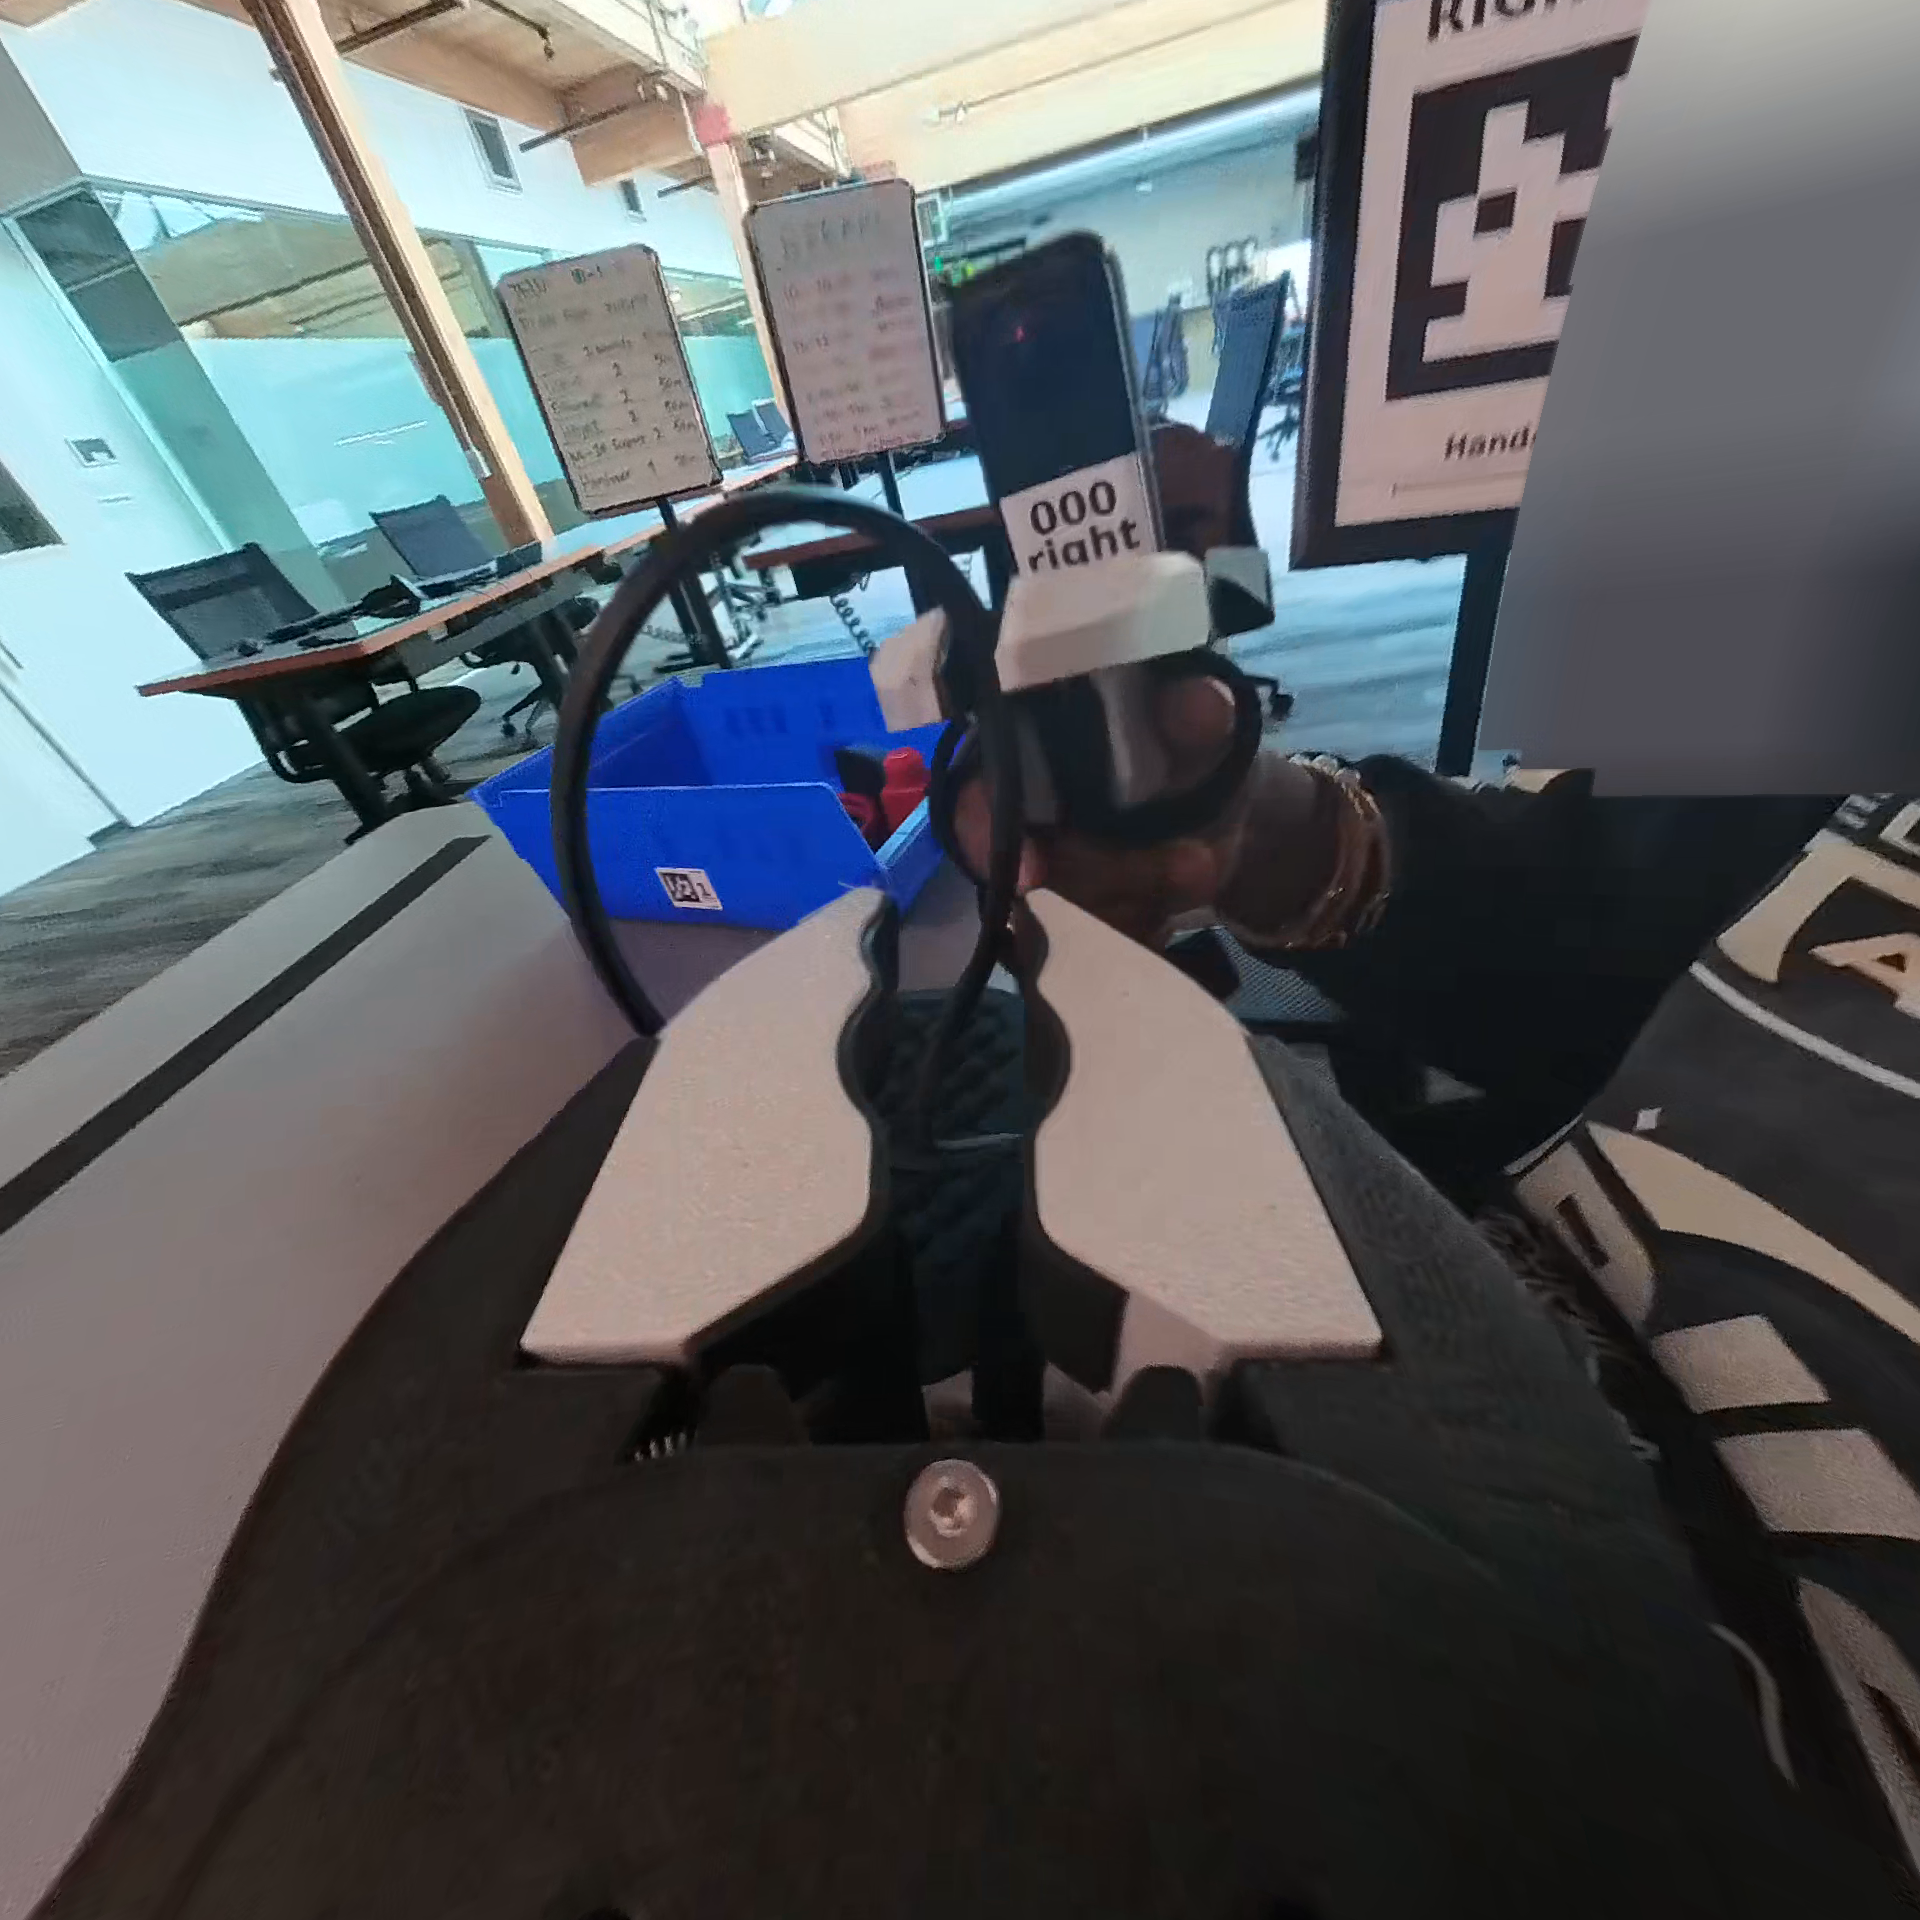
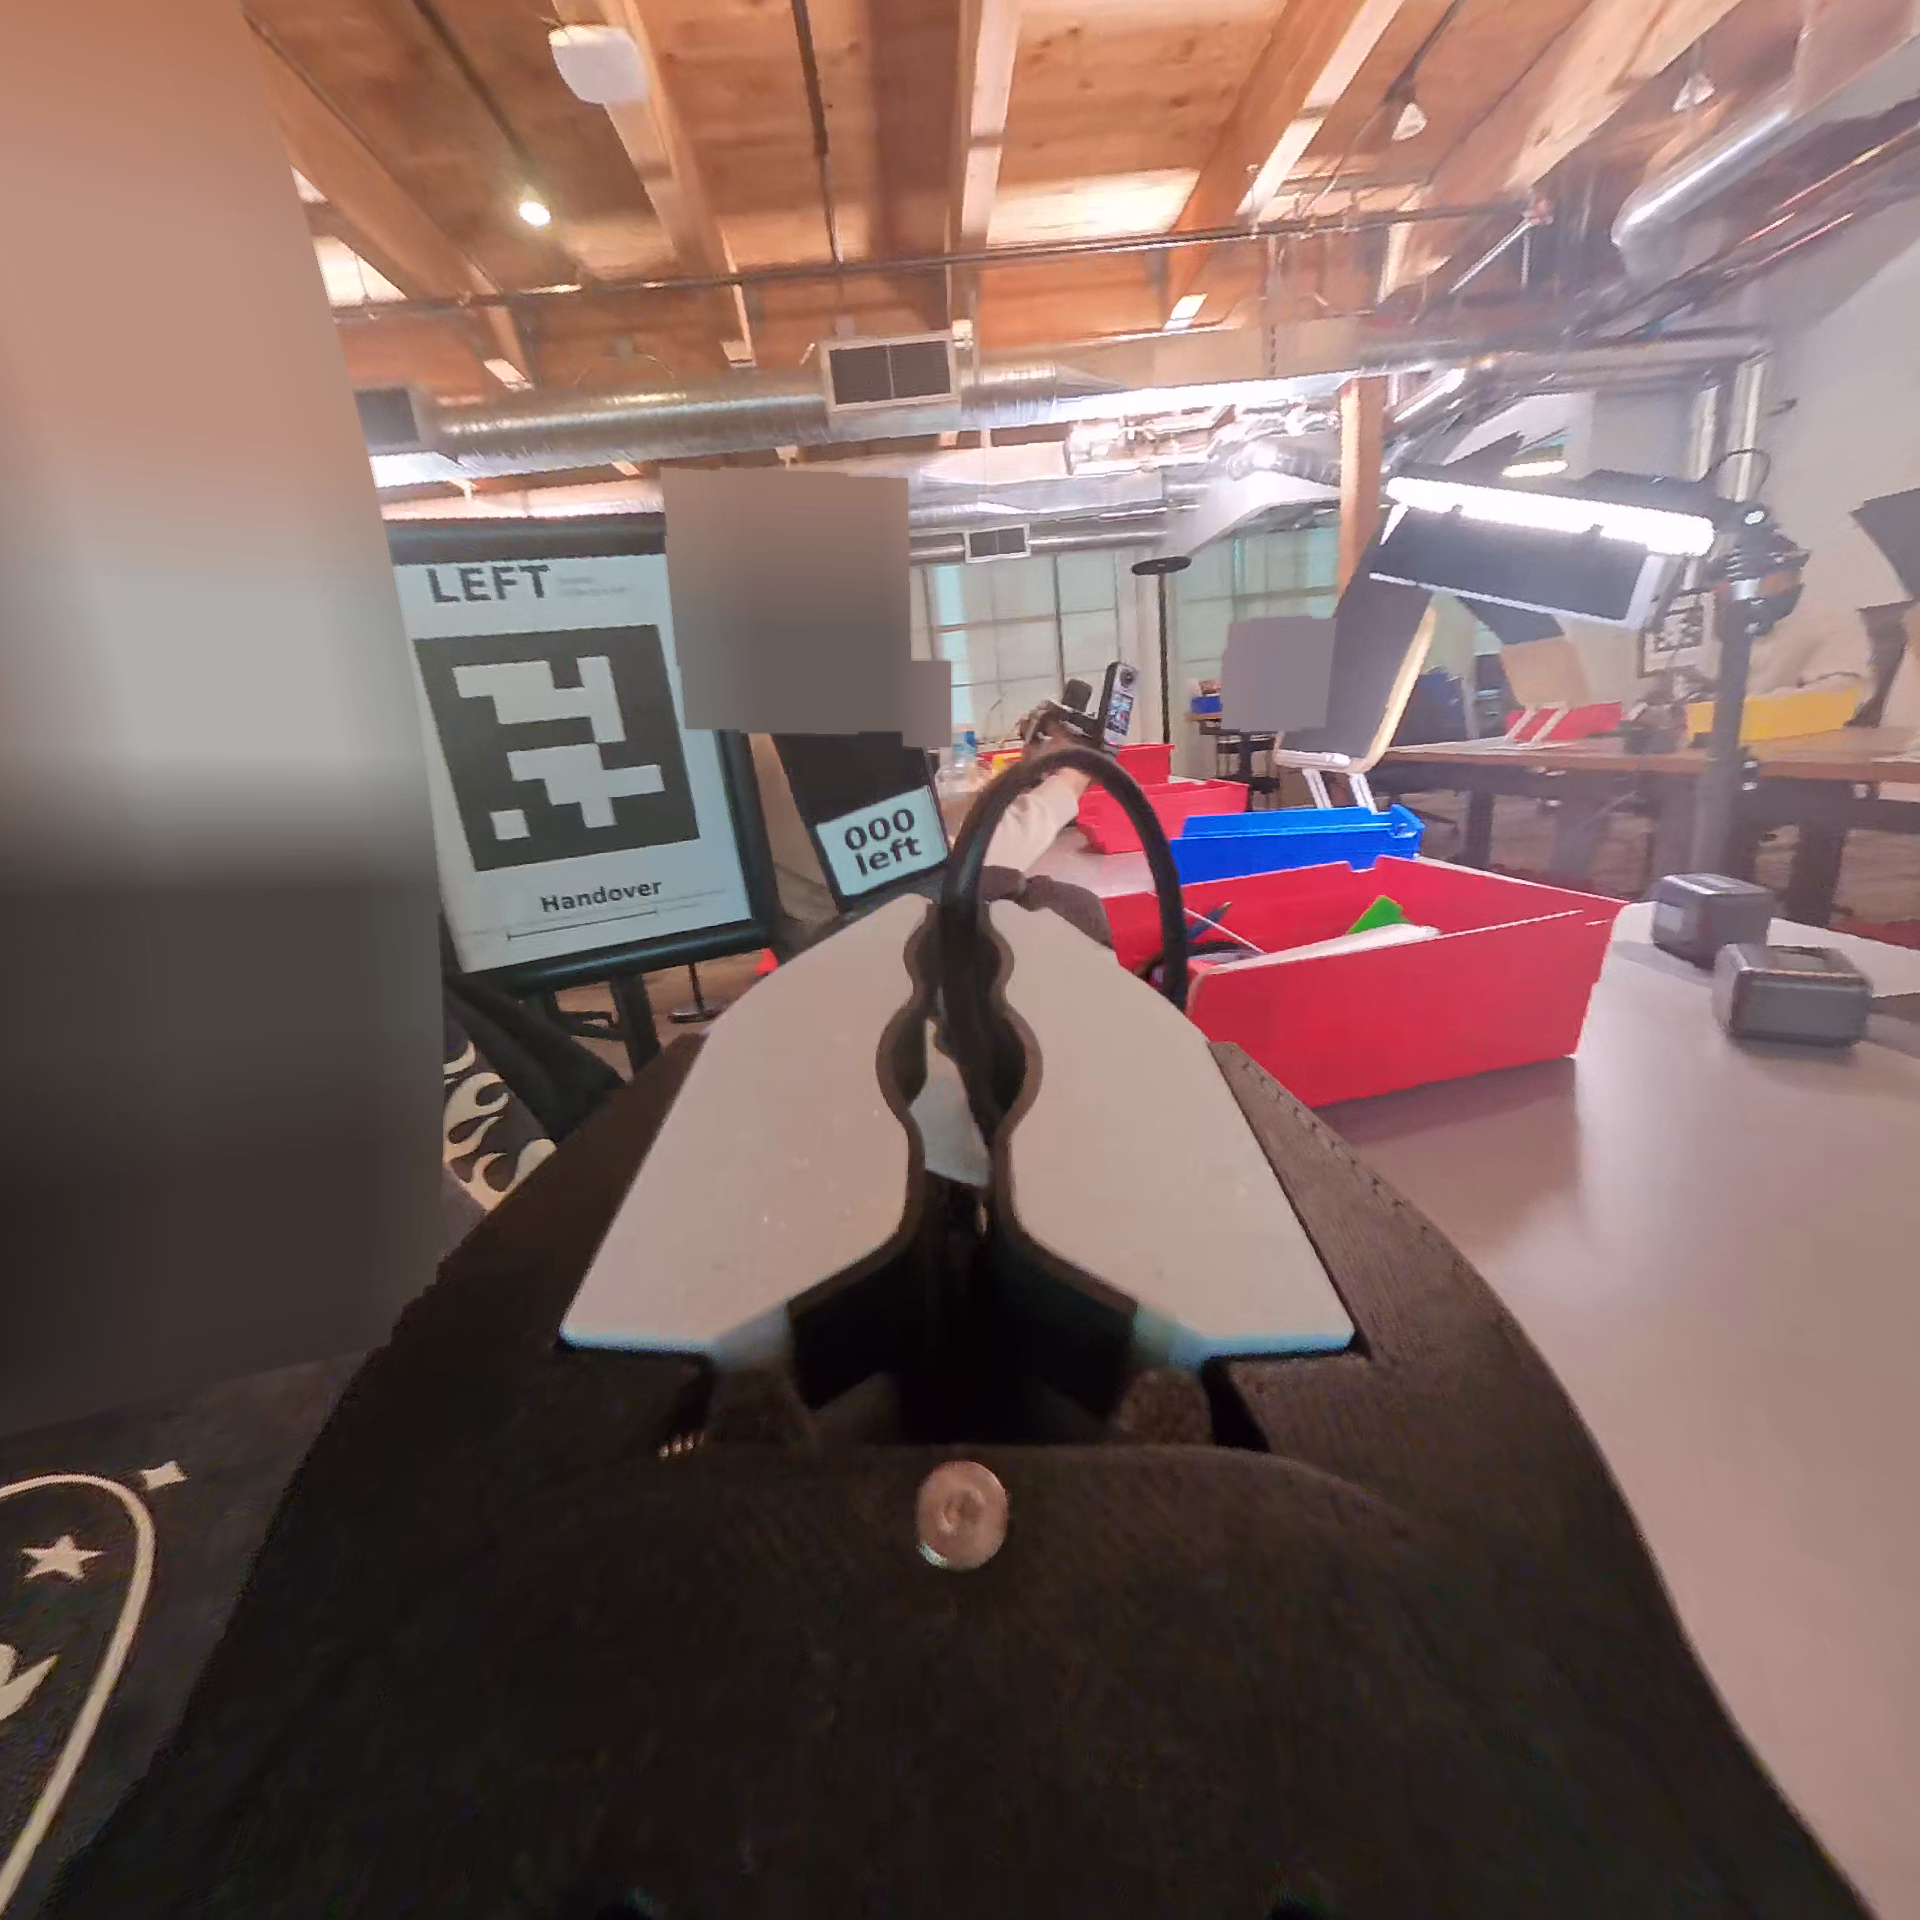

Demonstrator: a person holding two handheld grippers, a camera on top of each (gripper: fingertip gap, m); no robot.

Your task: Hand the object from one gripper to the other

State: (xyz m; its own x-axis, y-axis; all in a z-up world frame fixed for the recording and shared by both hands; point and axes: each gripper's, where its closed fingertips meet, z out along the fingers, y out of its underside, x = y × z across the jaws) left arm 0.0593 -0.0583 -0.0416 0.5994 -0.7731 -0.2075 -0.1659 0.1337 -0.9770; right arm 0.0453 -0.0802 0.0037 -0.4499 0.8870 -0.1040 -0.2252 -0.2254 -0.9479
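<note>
Grey table [image 2: 1714, 1195], broad and pale. On it, a red bin [image 2: 1382, 997] holding mixed items and, seen from the left wrist view, a blue bin [image 1: 717, 831] with red parts inside. Left gripper [image 1: 956, 935]: fingers apart, a black cable loop [image 1: 582, 727] passing through the gap between them. Right gripper [image 2: 961, 925]: fingers closed, clamped on the loop, which arches up beyond the tips. Both grippers meet at the loop, above the table.

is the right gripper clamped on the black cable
Yes, the right gripper has its fingers closed against the black cable, which loops up beyond their tips.
</note>
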